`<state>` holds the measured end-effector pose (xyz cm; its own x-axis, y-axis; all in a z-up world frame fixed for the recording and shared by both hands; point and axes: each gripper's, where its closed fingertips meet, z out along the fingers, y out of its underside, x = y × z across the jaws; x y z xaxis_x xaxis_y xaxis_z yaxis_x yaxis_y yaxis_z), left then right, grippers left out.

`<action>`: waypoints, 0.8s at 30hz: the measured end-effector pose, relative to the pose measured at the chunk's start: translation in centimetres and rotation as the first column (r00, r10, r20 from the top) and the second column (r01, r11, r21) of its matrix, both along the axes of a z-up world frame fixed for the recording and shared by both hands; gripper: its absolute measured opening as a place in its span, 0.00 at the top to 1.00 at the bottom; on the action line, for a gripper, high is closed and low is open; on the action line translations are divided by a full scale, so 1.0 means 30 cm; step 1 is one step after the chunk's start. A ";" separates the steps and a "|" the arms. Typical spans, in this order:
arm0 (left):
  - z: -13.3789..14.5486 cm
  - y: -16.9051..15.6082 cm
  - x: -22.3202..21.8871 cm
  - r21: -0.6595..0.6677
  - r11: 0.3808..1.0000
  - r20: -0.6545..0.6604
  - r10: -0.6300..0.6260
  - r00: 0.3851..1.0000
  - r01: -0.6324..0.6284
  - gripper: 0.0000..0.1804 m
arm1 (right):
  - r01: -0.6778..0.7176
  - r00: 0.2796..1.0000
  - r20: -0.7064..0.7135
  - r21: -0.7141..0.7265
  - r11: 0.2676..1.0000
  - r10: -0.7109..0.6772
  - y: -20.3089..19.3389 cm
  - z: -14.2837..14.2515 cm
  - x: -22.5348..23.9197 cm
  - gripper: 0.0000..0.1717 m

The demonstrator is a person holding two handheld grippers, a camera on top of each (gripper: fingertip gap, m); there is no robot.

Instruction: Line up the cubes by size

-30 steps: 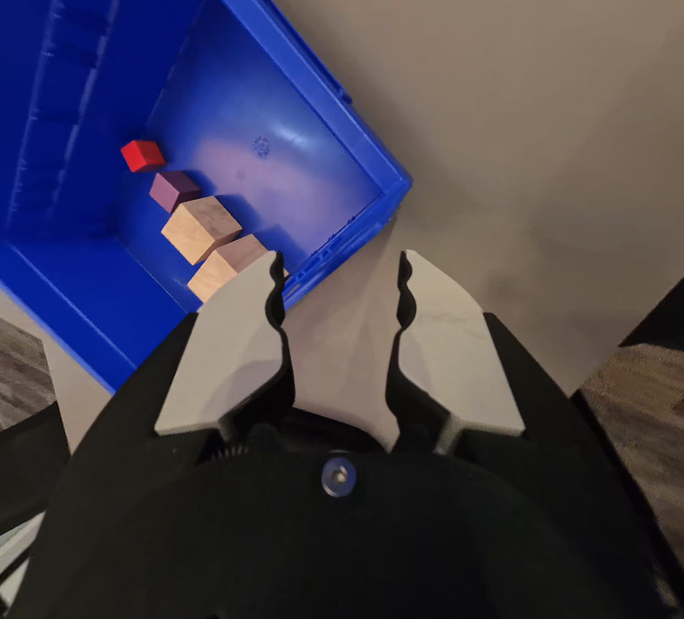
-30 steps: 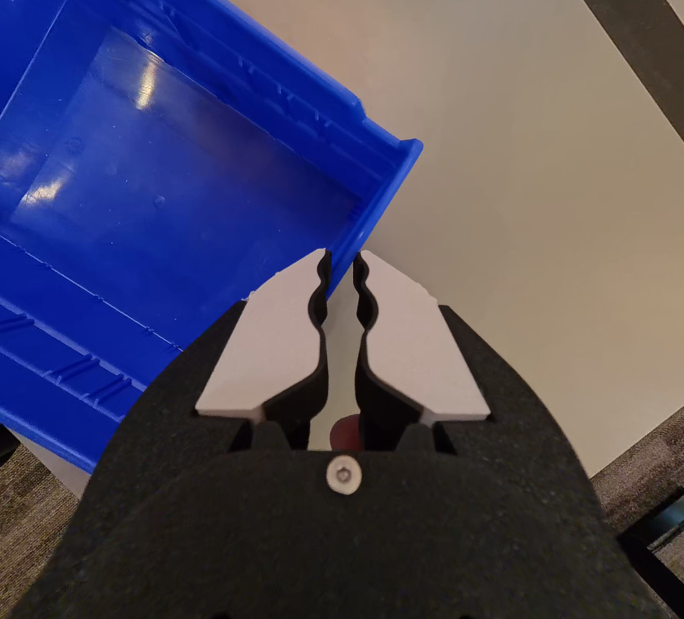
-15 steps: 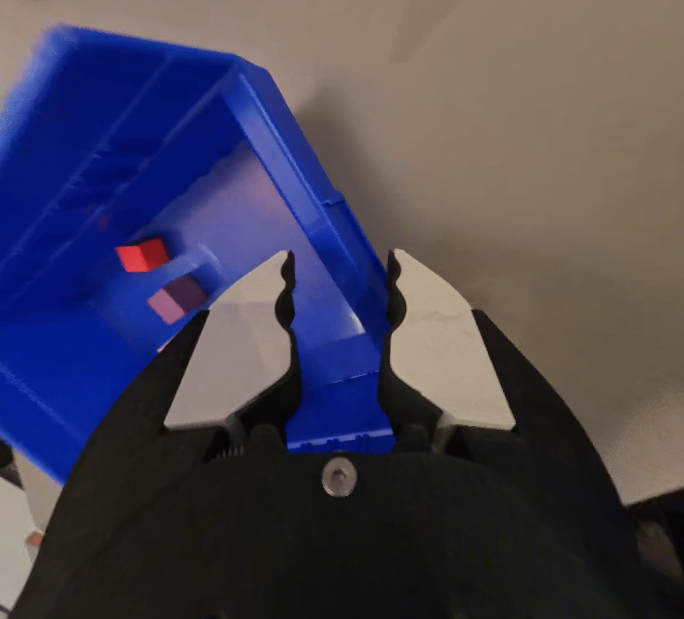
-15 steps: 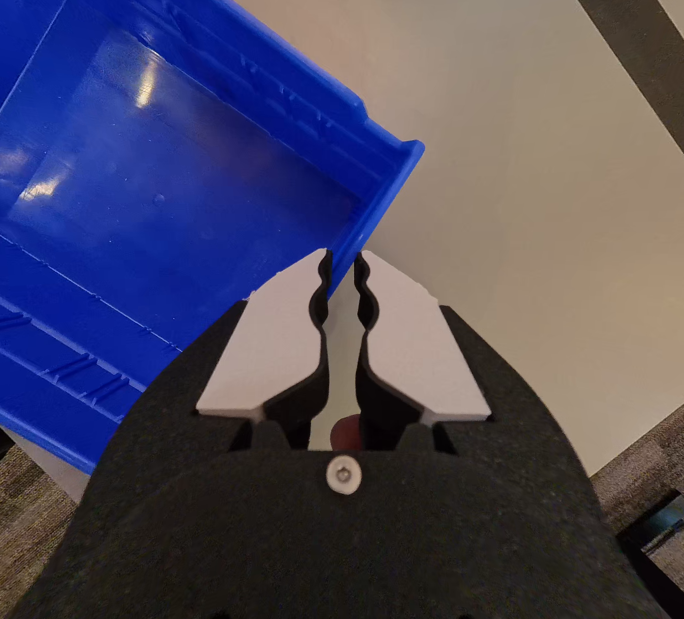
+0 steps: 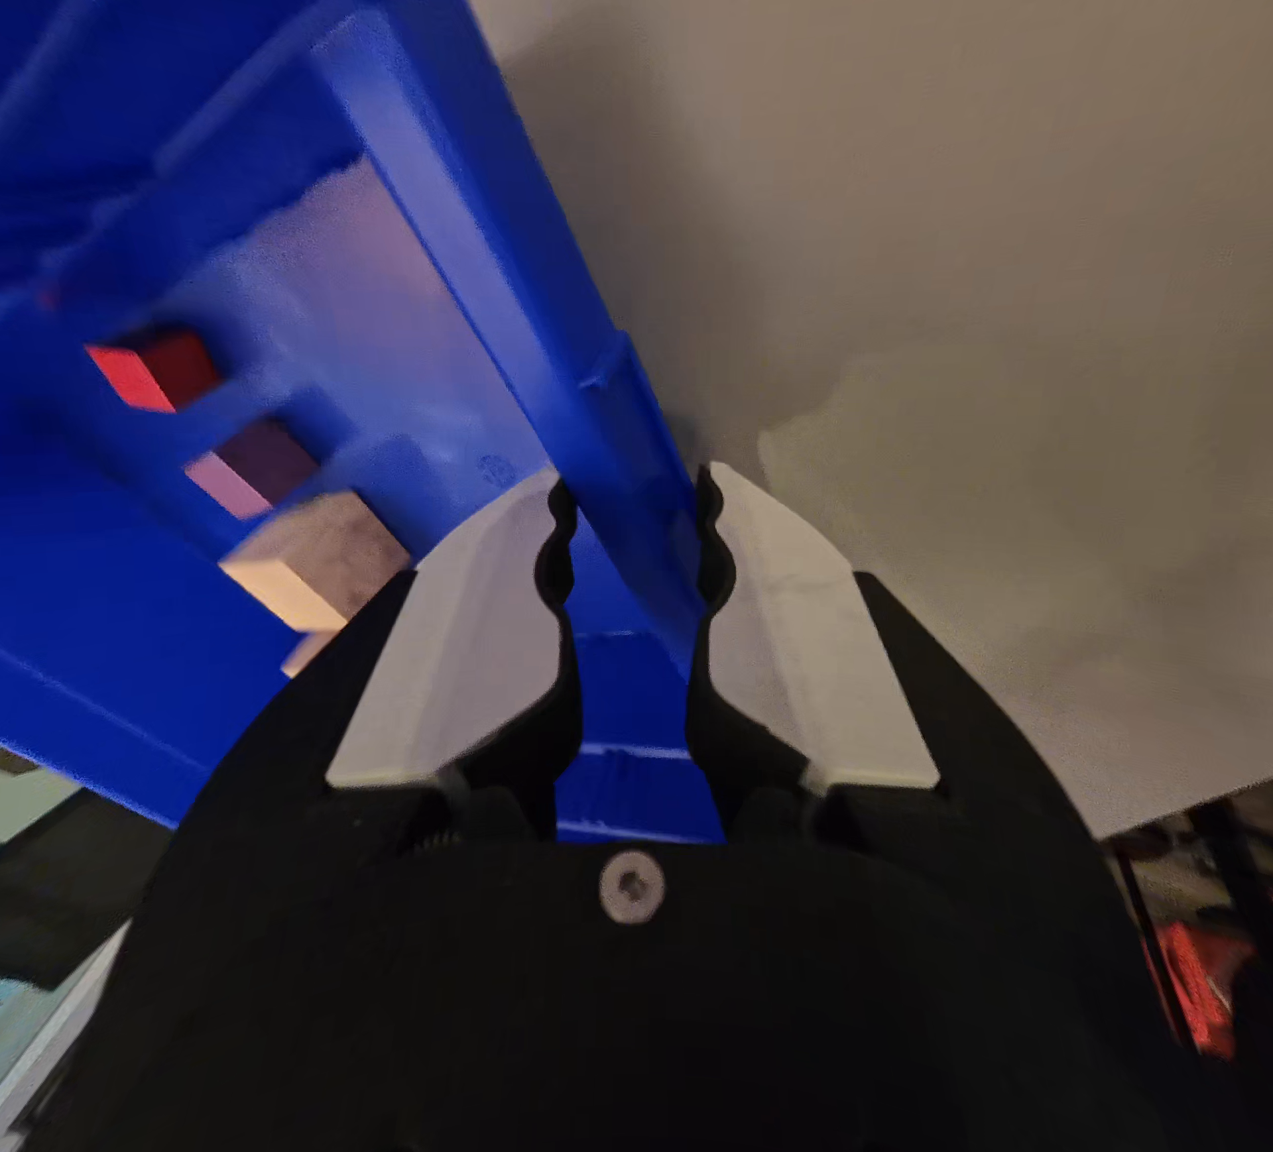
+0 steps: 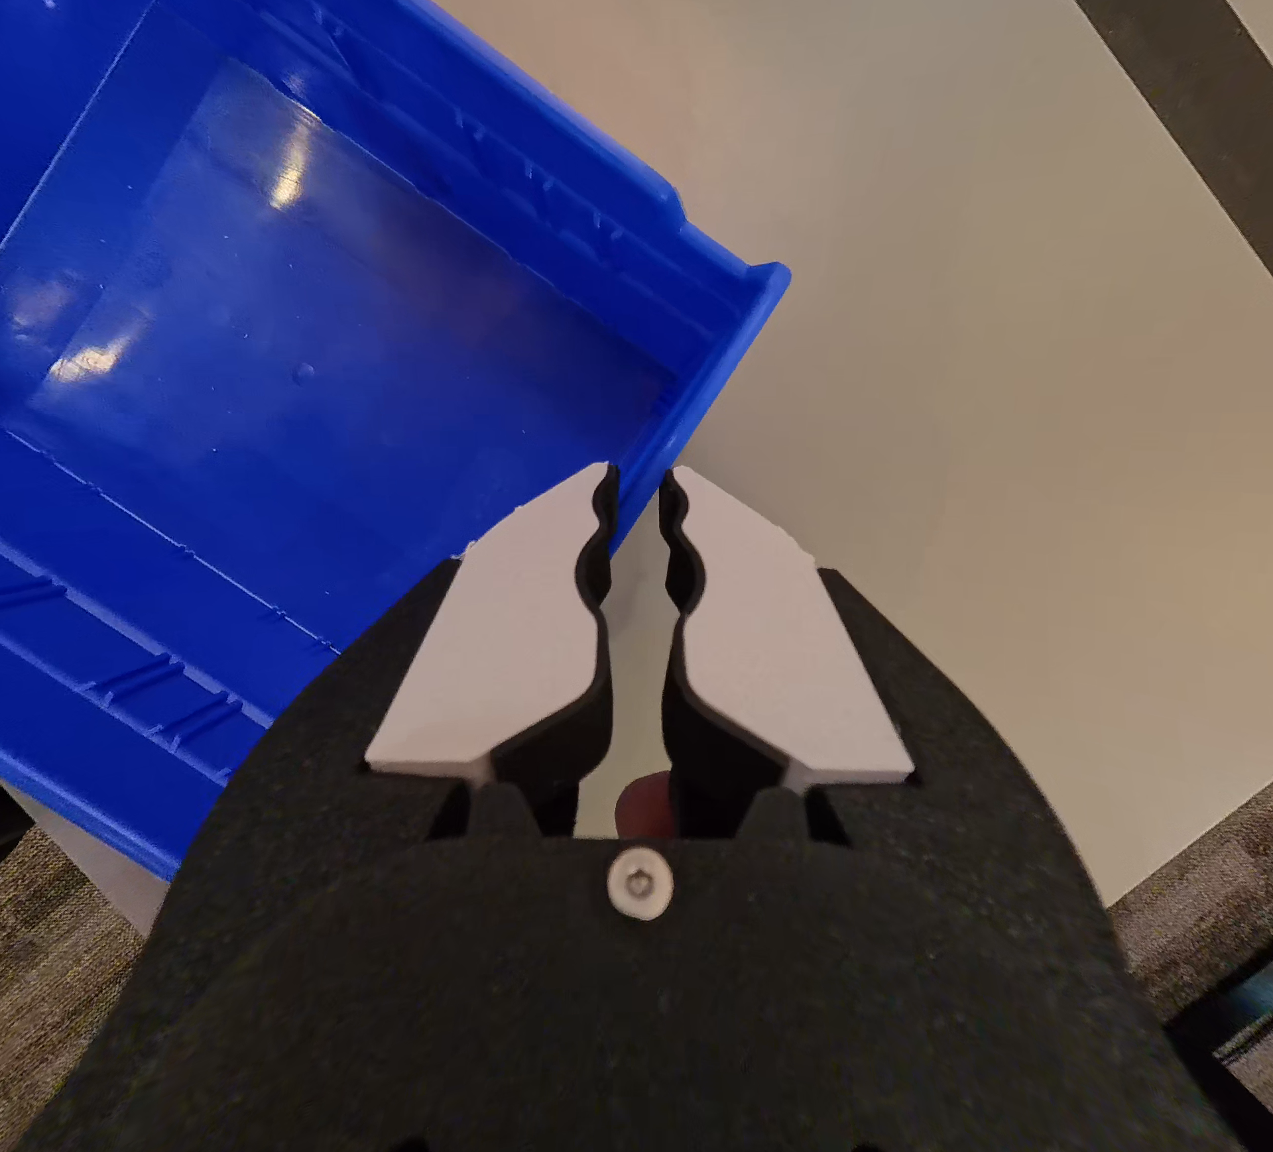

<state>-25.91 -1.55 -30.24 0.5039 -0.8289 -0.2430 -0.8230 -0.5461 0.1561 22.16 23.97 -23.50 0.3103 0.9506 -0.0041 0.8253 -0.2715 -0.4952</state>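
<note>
Blur, crops and hidden parts in the two wrist views

The left wrist view is smeared throughout: the blue bin (image 5: 227, 168) runs off the top and left edges, its red cube (image 5: 148, 368), purple cube (image 5: 255, 468) and wooden cube (image 5: 310, 558) have soft edges, and a second wooden cube (image 5: 306, 654) is mostly hidden behind the left gripper's finger (image 5: 448, 637). At lower right, a red object (image 5: 1195, 981) is unidentifiable.

A second ago our left claw (image 5: 630, 540) hung wide open just short of the blue bin's (image 5: 207, 671) corner. Now its fingers (image 5: 778, 602) have narrowed around the bin's side wall, and the cubes (image 5: 313, 558) sit closer to its left finger.
</note>
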 end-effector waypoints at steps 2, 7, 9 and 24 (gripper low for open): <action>-0.002 -0.039 -0.061 -0.025 0.999 -0.035 -0.030 0.999 0.029 0.83 | 0.001 1.000 -0.003 -0.002 1.000 -0.001 0.000 0.000 0.000 0.94; -0.006 -0.107 -0.225 -0.074 0.996 -0.110 -0.060 0.992 0.053 0.86 | 0.006 1.000 -0.008 -0.006 1.000 -0.006 0.000 0.000 0.000 0.94; -0.006 -0.115 -0.267 -0.076 0.993 -0.116 -0.101 0.988 0.092 0.86 | 0.007 1.000 -0.008 -0.006 1.000 -0.007 0.000 0.000 0.000 0.94; -0.010 -0.066 -0.540 -0.073 0.997 -0.117 0.007 0.993 -0.015 0.86 | 0.007 1.000 -0.012 -0.012 1.000 -0.007 0.000 0.000 0.003 0.94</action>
